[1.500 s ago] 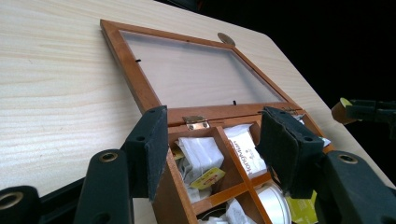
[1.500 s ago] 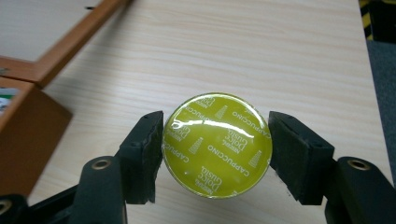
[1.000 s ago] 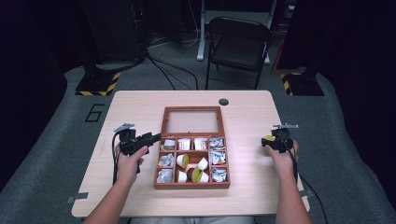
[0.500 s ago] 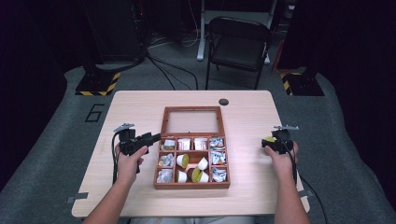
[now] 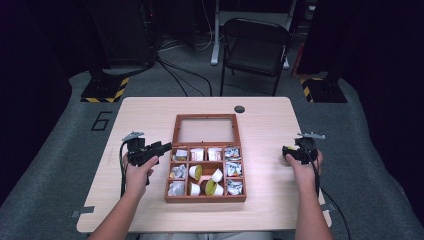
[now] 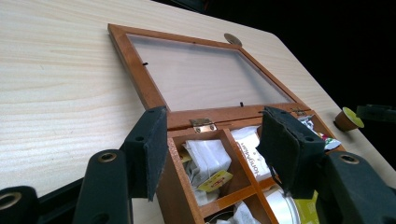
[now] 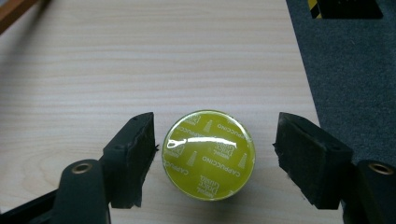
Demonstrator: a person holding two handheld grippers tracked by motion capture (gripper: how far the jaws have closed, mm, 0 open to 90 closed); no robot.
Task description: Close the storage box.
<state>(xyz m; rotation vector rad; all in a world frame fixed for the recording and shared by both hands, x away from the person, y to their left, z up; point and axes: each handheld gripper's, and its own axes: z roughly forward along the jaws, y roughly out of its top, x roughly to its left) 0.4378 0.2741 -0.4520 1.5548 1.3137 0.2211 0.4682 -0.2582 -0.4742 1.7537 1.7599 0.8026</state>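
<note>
Both grippers (image 5: 165,146) (image 5: 286,150) open, level

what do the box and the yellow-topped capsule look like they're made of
Reddish-brown hinged box: seemingly varnished wood, showing grain and brass-coloured hinges; its lid pane looks like clear glass or plastic. Round yellow-topped capsule: glossy printed foil or plastic film, by its glare; the body looks like brown plastic.

Box (image 6: 219,140) front cut off below.
</note>
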